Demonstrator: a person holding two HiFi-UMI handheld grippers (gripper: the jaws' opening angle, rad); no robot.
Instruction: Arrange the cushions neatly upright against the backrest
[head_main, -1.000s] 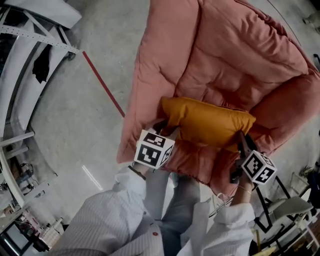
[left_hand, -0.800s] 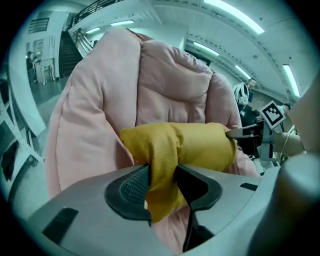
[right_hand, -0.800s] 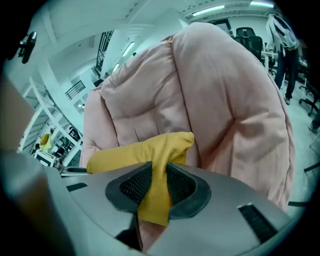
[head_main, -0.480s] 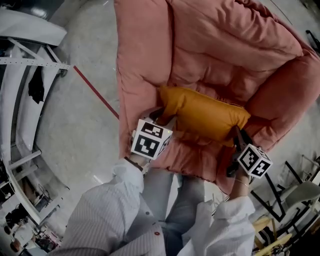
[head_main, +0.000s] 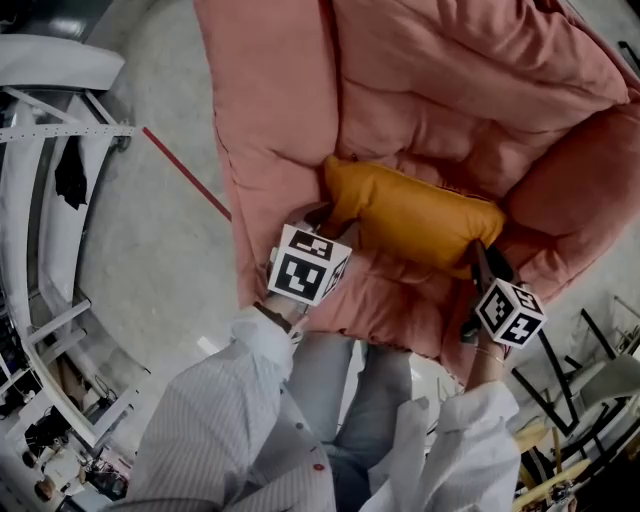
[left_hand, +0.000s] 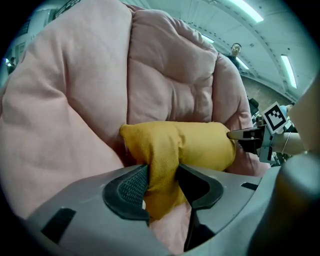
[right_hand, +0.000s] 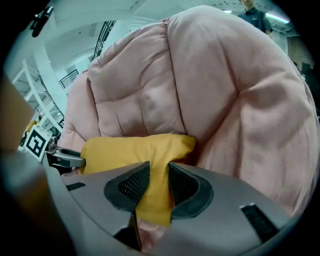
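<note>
Firmly pinched one corner of cushion (head_main: 420, 215) with right fingers (right_hand: 182, 187); held other corner between opening left fingers (left_hand: 131, 189), low against pink chair (head_main: 480, 90).

Puffy pink padded armchair (head_main: 270, 130) standing on grey concrete floor (head_main: 150, 290), mustard cushion (head_main: 420, 215) lying lengthwise across it at the foot of its backrest (head_main: 450, 90), red line (head_main: 185, 172) on the floor beside it

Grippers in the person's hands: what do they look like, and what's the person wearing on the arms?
The left gripper and right gripper are grey moulded shells with two black, mesh-textured pads. Each carries a white cube printed with black square markers. The sleeves are white with fine stripes. Both pairs of jaws are opening, with yellow cushion fabric between them.
</note>
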